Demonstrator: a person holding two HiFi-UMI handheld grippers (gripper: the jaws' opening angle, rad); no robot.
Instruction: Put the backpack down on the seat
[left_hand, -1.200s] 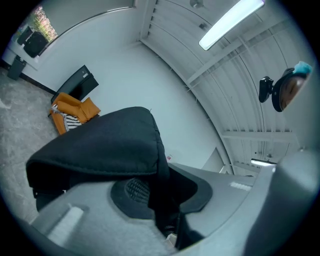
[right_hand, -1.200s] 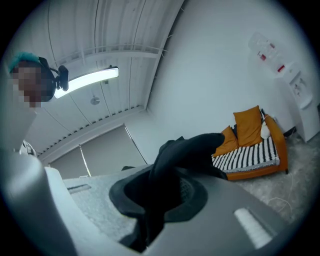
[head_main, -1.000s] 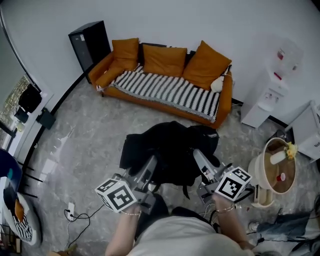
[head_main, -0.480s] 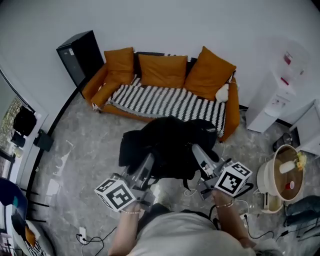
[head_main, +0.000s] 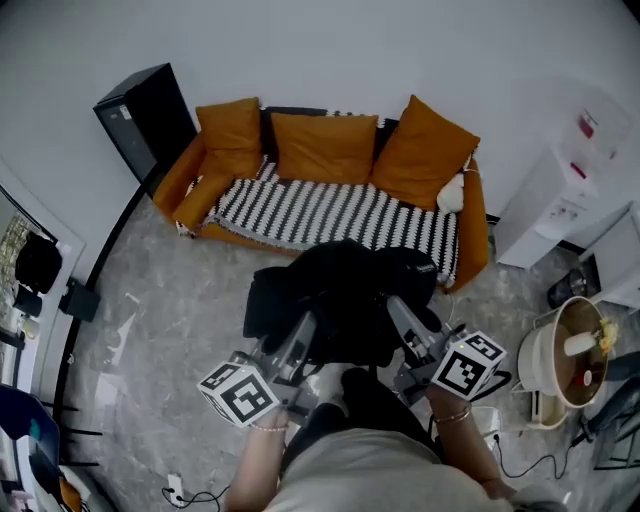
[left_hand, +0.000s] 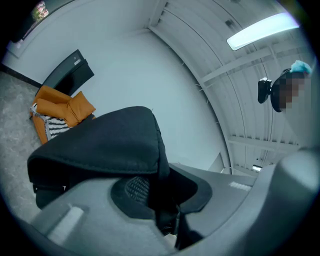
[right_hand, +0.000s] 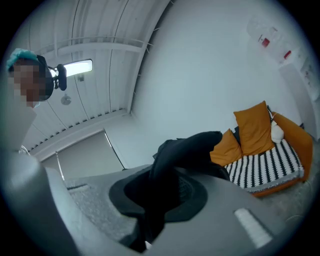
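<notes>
So both sets of jaws are clamped down narrow on black fabric. The left gripper (left_hand: 165, 202) has a fold of the backpack (head_main: 340, 300) pinched between its pads, and the right gripper (right_hand: 150, 210) is doing the same with a strap-like bit of the bag that runs up and out of its jaws. Neither one is gaping or empty.

From the head view, the backpack hangs bunched up between the two grippers, right in front of the sofa (head_main: 479, 225). Its top edge overlaps the sofa's front edge in that picture, so it's up against the sofa but not lying on the seat.

The seat itself has a black-and-white striped throw (head_main: 330, 212) over it, with three orange cushions (head_main: 324, 147) along the sofa's back and some small white thing (head_main: 452, 192) at the sofa's right end. Left of the sofa there's a black cabinet (head_main: 142, 115), and off to the sofa's right a white water dispenser (head_main: 560, 205).
</notes>
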